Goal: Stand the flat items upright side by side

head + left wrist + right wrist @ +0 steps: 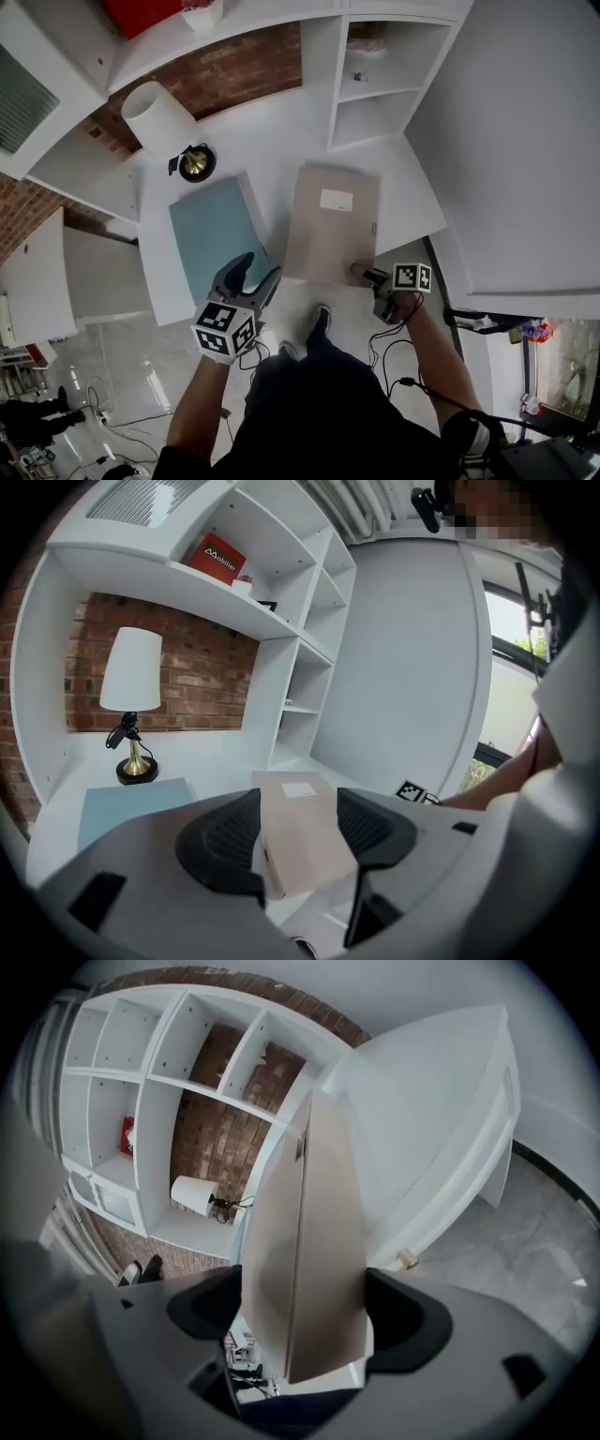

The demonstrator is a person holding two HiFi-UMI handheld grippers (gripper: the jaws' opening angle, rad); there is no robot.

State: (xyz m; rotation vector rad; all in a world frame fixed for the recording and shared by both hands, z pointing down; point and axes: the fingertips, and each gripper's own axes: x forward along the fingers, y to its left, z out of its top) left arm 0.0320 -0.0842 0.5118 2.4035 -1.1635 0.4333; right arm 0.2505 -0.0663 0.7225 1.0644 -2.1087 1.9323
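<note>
Left gripper (261, 266) fingers released; right gripper (364, 273) fingers, spread, straddle beige folder (333, 234) at its edge.

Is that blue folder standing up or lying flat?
Lying flat: the blue folder shows its whole face up on the white desk.

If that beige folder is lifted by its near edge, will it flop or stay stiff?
Probably stiff: the beige folder lies flat with straight edges, and the right gripper view shows a thick side, like a box file's. Its smooth cover may slip in the right gripper. Stood upright, that thick side should steady it.
</note>
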